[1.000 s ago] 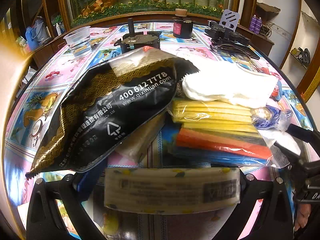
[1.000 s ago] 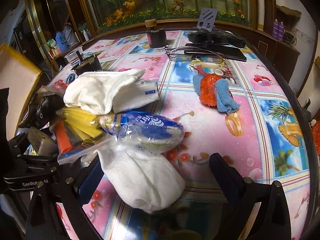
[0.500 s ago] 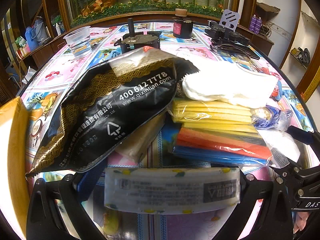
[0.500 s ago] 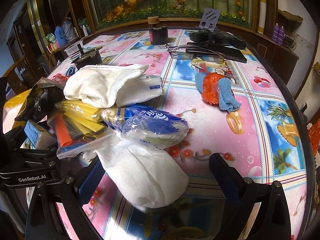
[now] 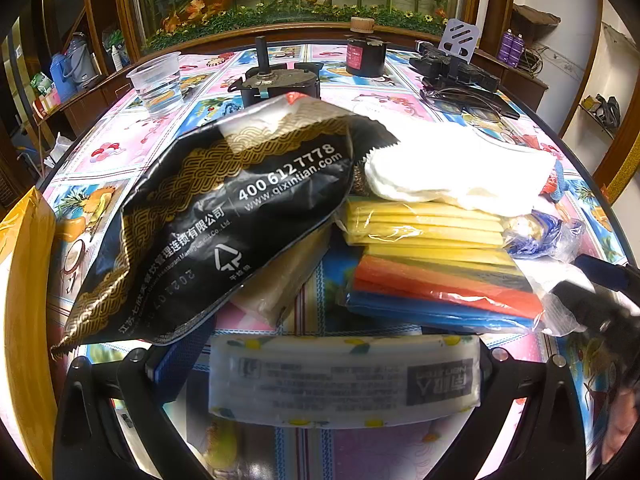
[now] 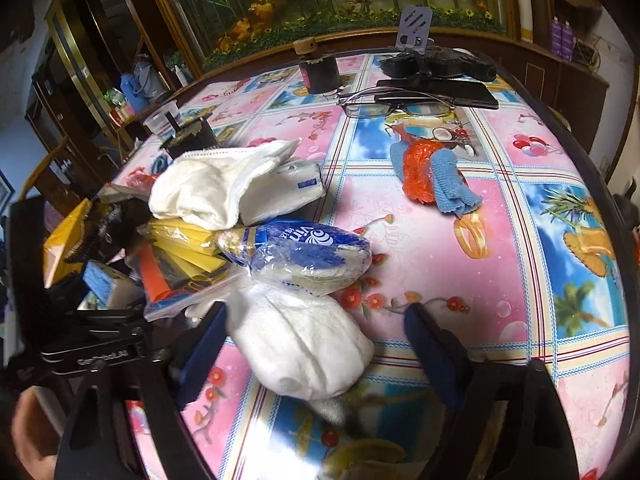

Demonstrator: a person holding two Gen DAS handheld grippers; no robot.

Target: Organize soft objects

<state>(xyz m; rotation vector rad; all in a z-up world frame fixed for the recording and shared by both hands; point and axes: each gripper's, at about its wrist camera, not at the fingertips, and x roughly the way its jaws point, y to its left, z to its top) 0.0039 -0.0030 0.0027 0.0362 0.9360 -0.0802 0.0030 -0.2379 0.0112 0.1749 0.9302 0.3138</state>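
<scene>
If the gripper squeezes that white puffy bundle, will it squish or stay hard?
Probably squish: the white bundle looks like soft, rounded cloth, bulging between the closing right gripper jaws. It likely weighs little and may sag once lifted. Its wrinkled surface should not slip much.

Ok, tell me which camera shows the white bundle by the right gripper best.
Right wrist view: the white bundle lies whole between the closing right gripper fingers. The left wrist view catches only a sliver behind the plastic packs.

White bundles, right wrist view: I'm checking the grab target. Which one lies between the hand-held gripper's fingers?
The rounded white cloth bundle nearest the camera; the other white bundle lies farther back, atop the yellow packs.
</scene>
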